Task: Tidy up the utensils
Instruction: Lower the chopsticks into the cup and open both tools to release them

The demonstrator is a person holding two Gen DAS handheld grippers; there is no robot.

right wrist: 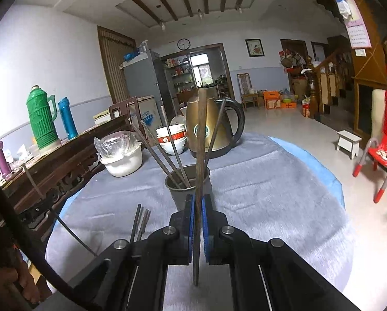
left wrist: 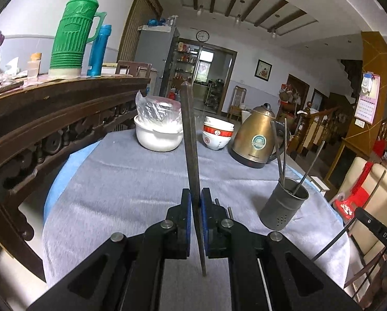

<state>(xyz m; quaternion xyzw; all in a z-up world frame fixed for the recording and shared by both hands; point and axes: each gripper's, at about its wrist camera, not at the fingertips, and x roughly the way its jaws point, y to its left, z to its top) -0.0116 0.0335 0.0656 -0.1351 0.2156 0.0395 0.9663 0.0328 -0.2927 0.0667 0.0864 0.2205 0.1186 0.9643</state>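
Observation:
My left gripper (left wrist: 195, 194) is shut on a dark chopstick (left wrist: 189, 134) that stands nearly upright above the grey cloth. A grey metal utensil cup (left wrist: 284, 204) with several chopsticks in it stands to its right. My right gripper (right wrist: 198, 199) is shut on another dark chopstick (right wrist: 200, 134), held upright just in front of the same cup (right wrist: 178, 194). Several loose chopsticks (right wrist: 140, 223) lie on the cloth left of the right gripper.
A round table with a grey cloth (left wrist: 131, 181) holds a white pot with a plastic bag (left wrist: 158, 134), stacked bowls (left wrist: 217, 133) and a brass kettle (left wrist: 255, 140). A carved wooden sideboard (left wrist: 50, 119) with a green thermos (left wrist: 73, 33) stands left. A red chair (right wrist: 382, 153) stands right.

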